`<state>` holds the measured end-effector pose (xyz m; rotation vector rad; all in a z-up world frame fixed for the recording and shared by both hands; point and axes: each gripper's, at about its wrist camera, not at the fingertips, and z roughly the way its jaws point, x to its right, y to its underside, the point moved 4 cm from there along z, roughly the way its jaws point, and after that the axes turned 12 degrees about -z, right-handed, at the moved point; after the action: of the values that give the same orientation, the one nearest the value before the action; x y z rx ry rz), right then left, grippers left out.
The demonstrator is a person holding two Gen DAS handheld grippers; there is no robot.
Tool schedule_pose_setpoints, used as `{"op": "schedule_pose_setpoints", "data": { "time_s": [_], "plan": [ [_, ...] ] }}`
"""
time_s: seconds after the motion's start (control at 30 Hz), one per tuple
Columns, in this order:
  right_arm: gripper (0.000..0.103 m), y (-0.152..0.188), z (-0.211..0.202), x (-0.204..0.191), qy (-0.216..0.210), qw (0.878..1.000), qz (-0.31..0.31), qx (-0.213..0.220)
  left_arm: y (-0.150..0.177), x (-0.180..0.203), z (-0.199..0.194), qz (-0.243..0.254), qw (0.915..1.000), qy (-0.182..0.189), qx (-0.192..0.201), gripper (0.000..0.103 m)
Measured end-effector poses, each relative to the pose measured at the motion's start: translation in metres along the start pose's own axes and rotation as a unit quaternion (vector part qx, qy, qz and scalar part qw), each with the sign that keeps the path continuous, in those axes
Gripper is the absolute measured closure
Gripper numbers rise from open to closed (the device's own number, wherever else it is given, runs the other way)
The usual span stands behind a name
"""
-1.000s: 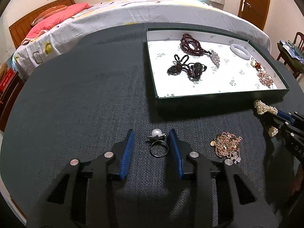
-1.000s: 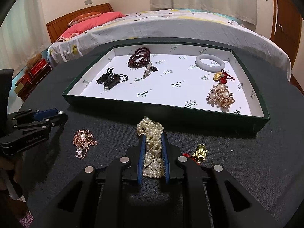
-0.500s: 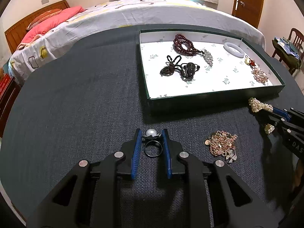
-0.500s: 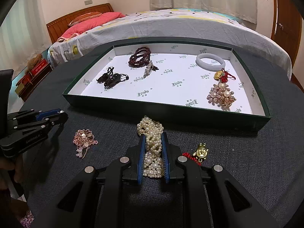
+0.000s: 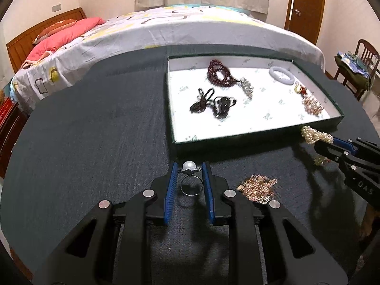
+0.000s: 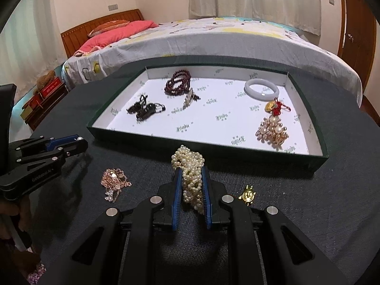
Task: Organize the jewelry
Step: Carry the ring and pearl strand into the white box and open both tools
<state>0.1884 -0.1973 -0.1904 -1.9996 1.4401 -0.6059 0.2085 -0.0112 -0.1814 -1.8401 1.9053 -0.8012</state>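
Observation:
My left gripper [image 5: 189, 169] is shut on a silver pearl ring [image 5: 189, 166] and holds it above the dark table, near the front wall of the green jewelry tray [image 5: 237, 137]. My right gripper [image 6: 191, 172] is shut on a bunch of pearl strands [image 6: 190, 168], lifted just in front of the tray [image 6: 213, 146]. The pearls also show in the left wrist view [image 5: 315, 135]. The white-lined tray holds dark red beads [image 6: 177, 84], a black cord piece [image 6: 144, 109], a white bangle [image 6: 261, 89], a gold and red charm [image 6: 273, 106] and a pearl brooch [image 6: 272, 131].
A rose-gold brooch [image 6: 114, 181] lies on the table between the grippers; it also shows in the left wrist view [image 5: 257, 186]. A small gold charm [image 6: 247, 194] lies right of my right gripper. A bed [image 6: 213, 38] stands behind the round table [image 6: 332, 213].
My left gripper closed on the pearl ring and lifted it toward the tray. My right gripper, still holding the pearls, rose a little.

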Motion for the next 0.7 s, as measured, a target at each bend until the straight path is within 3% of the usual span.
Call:
{"op": "schedule_pose_setpoints", "data": {
  "time_s": [0.3, 0.7],
  "plan": [
    [0.087, -0.027, -0.014, 0.013, 0.016, 0.999, -0.002, 0.032, -0.026, 0.020, -0.014, -0.009, 0.9990, 0.027, 0.034, 0.082],
    [0.087, -0.077, -0.010, 0.041, 0.041, 0.996, -0.004, 0.075, -0.076, 0.058, -0.003, -0.018, 0.9957, 0.058, 0.070, 0.082]
  ]
}}
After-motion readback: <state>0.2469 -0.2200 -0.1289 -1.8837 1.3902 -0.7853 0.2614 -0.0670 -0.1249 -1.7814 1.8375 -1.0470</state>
